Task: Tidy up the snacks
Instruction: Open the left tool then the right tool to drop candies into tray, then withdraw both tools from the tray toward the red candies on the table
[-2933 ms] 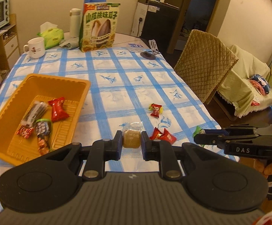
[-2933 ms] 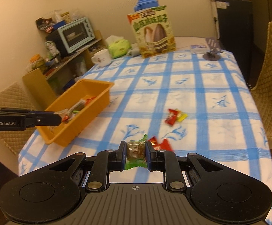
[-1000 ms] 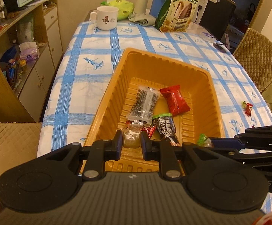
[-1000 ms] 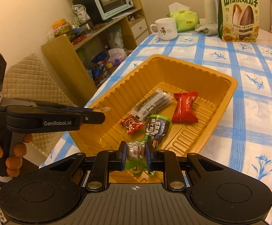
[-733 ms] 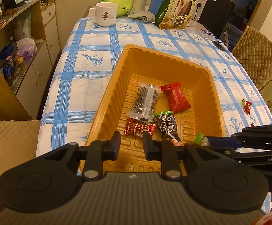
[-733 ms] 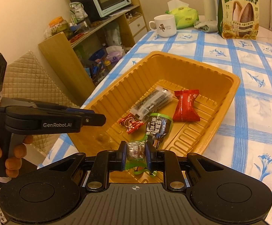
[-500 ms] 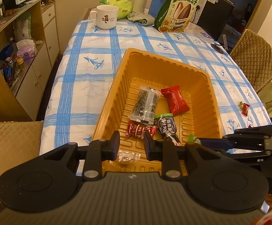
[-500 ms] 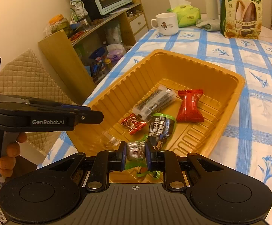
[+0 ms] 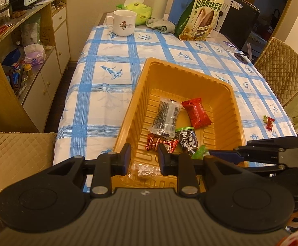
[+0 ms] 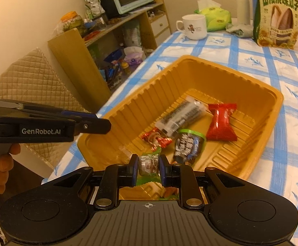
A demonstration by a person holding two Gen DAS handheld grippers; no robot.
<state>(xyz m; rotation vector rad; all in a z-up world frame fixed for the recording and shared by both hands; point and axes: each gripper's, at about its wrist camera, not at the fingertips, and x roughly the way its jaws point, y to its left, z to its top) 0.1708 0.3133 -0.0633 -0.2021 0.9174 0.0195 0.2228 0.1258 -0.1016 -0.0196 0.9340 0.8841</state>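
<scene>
The right gripper point(image 10: 148, 169) pinches a small green-wrapped candy point(image 10: 148, 165) between its two pads, and this candy hangs over the near end of the orange tray point(image 10: 227, 73), just above the ribbed floor. So the thing to release is already straight in front of the fingers and inside the tray's outline; I judge that the coming move needs only an opening of the jaws, not more travel. The left gripper point(image 9: 144, 160) has its fingers a little spread with nothing pressed between them, and a clear-wrapped candy point(image 9: 143, 170) lies loose on the tray floor just below them. Deeper in the tray lie a red twisted candy point(image 10: 156, 139), a dark packet with green edge point(image 10: 187, 146), a long clear packet point(image 10: 181, 115) and a red pillow pack point(image 10: 221, 122); their long axes run roughly away from the camera. One more red candy point(image 9: 269, 122) is outside on the checked tablecloth point(image 9: 108, 82), on the right side, nearer to the right hand.
</scene>
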